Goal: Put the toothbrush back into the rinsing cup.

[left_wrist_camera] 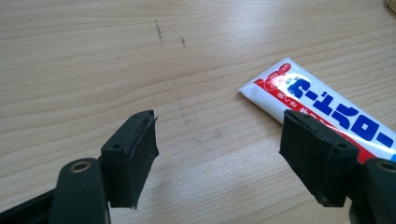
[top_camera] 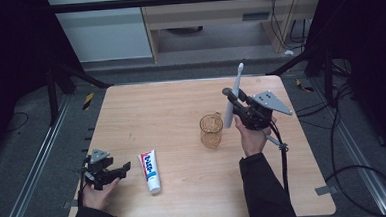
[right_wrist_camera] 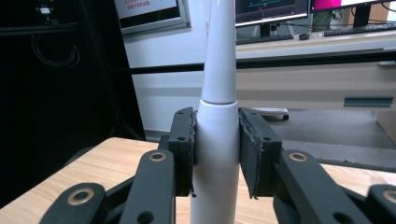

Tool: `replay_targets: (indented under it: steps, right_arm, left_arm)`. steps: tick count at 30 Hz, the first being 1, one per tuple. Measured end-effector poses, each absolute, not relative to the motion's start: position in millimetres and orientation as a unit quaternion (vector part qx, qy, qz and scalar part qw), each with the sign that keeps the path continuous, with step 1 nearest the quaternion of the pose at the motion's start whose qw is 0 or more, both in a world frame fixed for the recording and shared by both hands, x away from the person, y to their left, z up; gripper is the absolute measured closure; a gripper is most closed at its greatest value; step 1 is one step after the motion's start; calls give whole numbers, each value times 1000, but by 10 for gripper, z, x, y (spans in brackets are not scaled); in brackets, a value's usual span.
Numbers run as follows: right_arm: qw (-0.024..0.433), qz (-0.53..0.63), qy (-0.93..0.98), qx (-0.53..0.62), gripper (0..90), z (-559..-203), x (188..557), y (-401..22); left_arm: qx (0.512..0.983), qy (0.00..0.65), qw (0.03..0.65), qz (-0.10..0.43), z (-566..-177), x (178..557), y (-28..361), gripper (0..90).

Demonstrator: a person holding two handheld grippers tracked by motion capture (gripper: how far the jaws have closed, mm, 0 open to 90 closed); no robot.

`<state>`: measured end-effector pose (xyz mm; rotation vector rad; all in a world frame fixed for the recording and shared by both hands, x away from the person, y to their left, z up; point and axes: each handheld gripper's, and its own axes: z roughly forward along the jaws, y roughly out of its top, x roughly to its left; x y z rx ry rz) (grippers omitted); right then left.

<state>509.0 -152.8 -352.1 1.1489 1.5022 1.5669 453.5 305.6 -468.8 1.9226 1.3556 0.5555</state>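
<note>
On the desk (top_camera: 181, 114) there are one amber glass mug (top_camera: 211, 130), one toothpaste tube (top_camera: 149, 171) and one white electric toothbrush (top_camera: 233, 97). The right hand-held gripper (top_camera: 237, 106) is clenched on the toothbrush's body, pads pressing both sides, holding it nearly upright, just right of the mug and above it. The right hand (top_camera: 252, 135) grips from below, forearm rising from the near edge. The left hand-held gripper (top_camera: 120, 170) rests released, jaws apart, just left of the tube, well left of the mug.
</note>
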Motion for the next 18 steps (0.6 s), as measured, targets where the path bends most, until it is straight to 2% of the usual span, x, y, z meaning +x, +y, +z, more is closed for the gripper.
replay_targets:
  steps: [18]
  right_arm:
    - [333,612,577,426,681,-3561,5211,-1280]
  left_arm:
    - [744,524,356,215,-4688,4535,3055,264]
